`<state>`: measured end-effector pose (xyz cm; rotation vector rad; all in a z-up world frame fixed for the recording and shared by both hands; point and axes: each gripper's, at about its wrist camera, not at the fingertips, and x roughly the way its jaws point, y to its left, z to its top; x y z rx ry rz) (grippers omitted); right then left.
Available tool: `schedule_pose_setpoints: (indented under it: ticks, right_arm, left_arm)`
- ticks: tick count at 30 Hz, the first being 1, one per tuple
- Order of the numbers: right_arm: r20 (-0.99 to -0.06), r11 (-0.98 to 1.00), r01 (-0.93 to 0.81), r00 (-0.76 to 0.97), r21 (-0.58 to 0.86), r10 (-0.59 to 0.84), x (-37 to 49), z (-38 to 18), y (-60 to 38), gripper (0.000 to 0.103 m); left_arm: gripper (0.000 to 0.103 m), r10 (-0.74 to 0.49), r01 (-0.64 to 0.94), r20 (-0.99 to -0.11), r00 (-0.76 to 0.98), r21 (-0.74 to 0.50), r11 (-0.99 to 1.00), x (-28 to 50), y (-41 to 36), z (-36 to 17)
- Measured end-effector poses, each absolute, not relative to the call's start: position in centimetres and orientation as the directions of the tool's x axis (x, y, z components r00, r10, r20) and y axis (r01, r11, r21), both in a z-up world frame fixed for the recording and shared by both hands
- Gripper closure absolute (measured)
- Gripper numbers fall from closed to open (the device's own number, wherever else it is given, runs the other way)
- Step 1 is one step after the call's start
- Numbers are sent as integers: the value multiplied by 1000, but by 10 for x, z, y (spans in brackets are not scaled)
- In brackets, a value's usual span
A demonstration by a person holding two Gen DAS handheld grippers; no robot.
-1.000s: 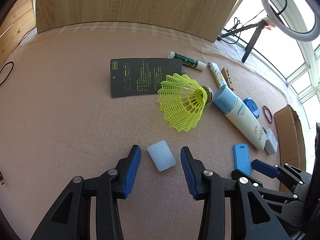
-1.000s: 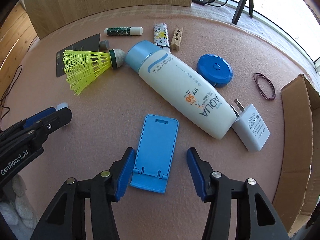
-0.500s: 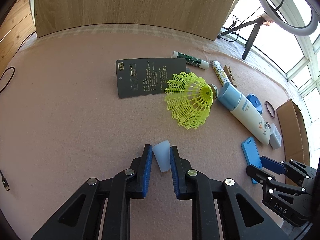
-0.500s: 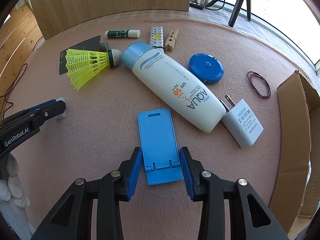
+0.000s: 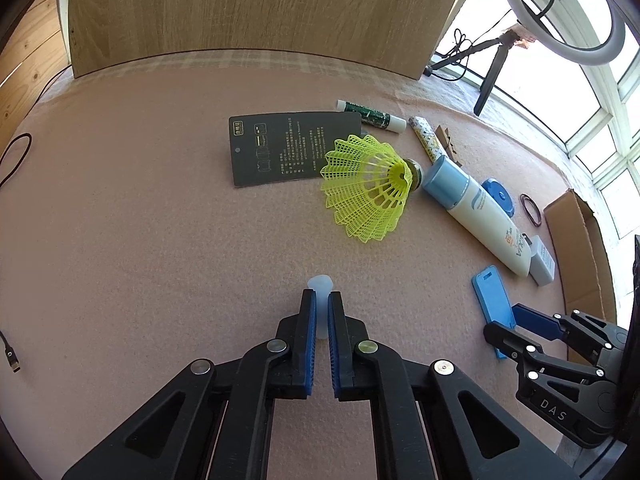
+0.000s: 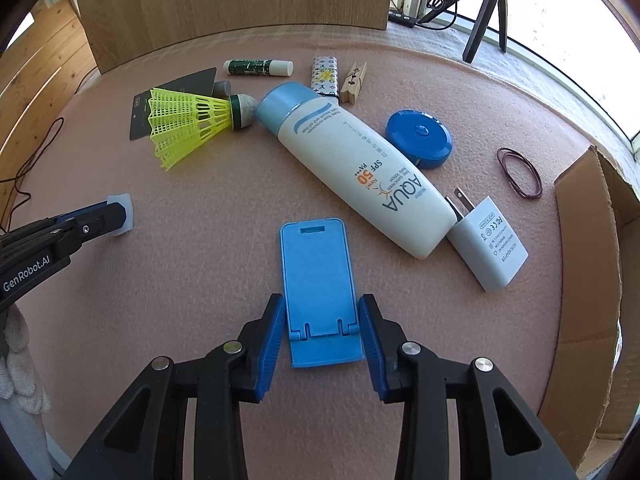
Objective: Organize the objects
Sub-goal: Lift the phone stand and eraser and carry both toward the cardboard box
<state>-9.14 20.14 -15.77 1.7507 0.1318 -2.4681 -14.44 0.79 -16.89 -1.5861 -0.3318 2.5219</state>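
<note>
Worktop covered in pink felt is carrying the scattered items. Left tool is pinching a small translucent white cap, its jaws having just been closing until nearly together; the cap is sitting on the felt, well left of the rest, and is looking light, soft and easily squashed, so a gentle hold across its flat sides seems best. Moving right: one dark card, one yellow shuttlecock (light, its skirt fragile), one green stick, one patterned lighter, one clothespin, one sunscreen bottle (likely heavier, smooth). Right tool is gripping one blue phone stand by its long edges near the hinged foot, still lying flat; stiff, thin plastic, probably slippery. Further right: one blue tape measure, one charger plug, one hair tie, one cardboard box.
</note>
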Motion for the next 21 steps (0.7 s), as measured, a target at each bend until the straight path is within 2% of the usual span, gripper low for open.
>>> schedule_pose_setpoints:
  ticks: [10,21]
  right_arm:
    - [-929,-994,103,-362,46,-81,-90,-148,214,70]
    - [-896,-993,90,-431,80,-111,-73,-112,239,70]
  left_arm:
    - [98,271,-18,-840,-471,-298,-954,-134,14,-145]
    - [98,325,-111,-809,-490,-312,-944,-134,58,-114]
